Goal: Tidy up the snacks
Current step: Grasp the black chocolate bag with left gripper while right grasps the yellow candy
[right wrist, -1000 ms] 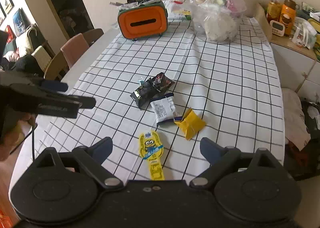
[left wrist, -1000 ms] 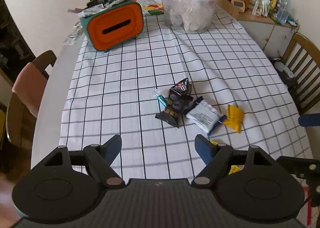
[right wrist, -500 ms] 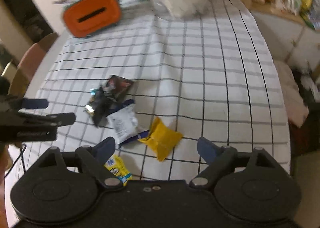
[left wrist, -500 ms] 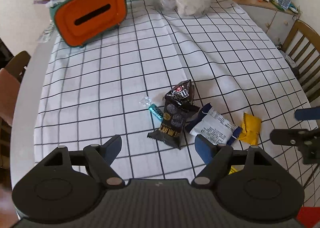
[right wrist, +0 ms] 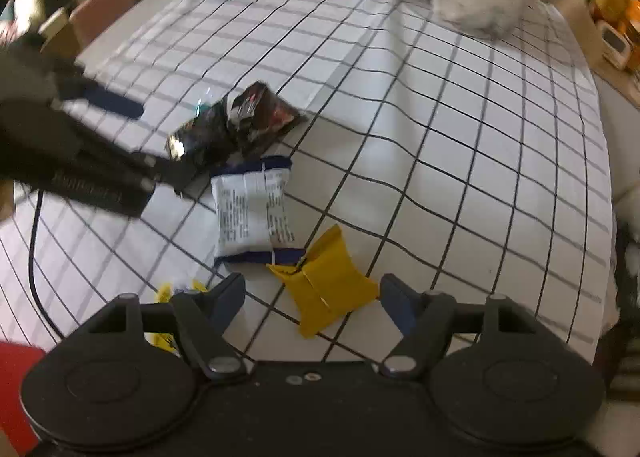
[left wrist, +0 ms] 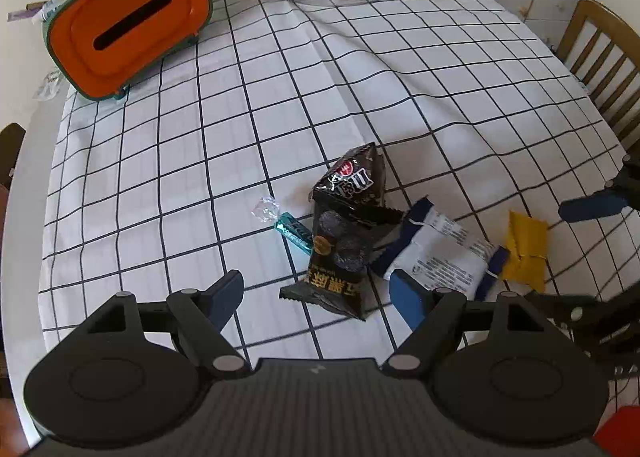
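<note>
Reaching for the yellow packet [right wrist: 326, 283]: the right gripper [right wrist: 312, 293] stood over it, jaws parted and just narrowing, the packet between the blue pads [right wrist: 396, 303] but not yet pinched. Landmark: white-and-blue packet [right wrist: 250, 211].

- Yellow packet: touching the landmark's near corner, flat on the checked tablecloth [right wrist: 460, 137].
- Black snack bags [left wrist: 348, 229]: two, overlapping, touching the landmark's far side.
- Teal candy [left wrist: 294, 233]: beyond the black bags, away from the landmark.
- Left gripper [left wrist: 320, 293]: wide, empty, straddling the near end of the lower black bag.
- Orange box [left wrist: 124, 21]: well apart from the landmark, at the far end.

Handling note: the close probably called for pads square on the packet's sides and clear of the landmark's corner, lest both lift together; a crinkly wrapper may slip.
</note>
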`<action>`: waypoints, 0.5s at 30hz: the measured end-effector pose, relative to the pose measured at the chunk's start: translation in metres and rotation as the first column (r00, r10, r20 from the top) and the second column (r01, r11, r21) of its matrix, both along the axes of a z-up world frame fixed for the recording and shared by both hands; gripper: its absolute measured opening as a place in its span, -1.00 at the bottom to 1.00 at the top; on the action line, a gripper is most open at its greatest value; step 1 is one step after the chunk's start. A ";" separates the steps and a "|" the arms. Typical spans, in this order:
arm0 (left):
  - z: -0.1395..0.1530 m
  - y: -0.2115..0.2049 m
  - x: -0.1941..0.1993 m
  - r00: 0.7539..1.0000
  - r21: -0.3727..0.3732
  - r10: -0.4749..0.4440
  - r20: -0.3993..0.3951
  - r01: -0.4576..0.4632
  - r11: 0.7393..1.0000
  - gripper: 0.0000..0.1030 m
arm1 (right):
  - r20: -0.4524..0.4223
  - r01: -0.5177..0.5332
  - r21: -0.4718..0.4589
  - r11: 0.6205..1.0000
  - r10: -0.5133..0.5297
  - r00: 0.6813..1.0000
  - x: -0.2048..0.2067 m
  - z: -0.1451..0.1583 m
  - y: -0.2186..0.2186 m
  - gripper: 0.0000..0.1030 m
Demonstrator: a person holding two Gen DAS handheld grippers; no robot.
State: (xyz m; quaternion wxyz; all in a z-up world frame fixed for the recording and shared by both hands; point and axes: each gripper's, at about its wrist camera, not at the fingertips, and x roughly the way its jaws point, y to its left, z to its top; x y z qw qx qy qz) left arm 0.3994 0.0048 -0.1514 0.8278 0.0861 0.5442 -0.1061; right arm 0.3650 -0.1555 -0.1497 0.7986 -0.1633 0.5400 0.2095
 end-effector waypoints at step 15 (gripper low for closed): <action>-0.017 0.001 0.015 0.998 -0.058 0.019 -0.057 -0.023 0.998 0.11 | 0.017 -0.160 -0.075 0.984 0.161 0.987 0.003 -0.022 0.009 0.00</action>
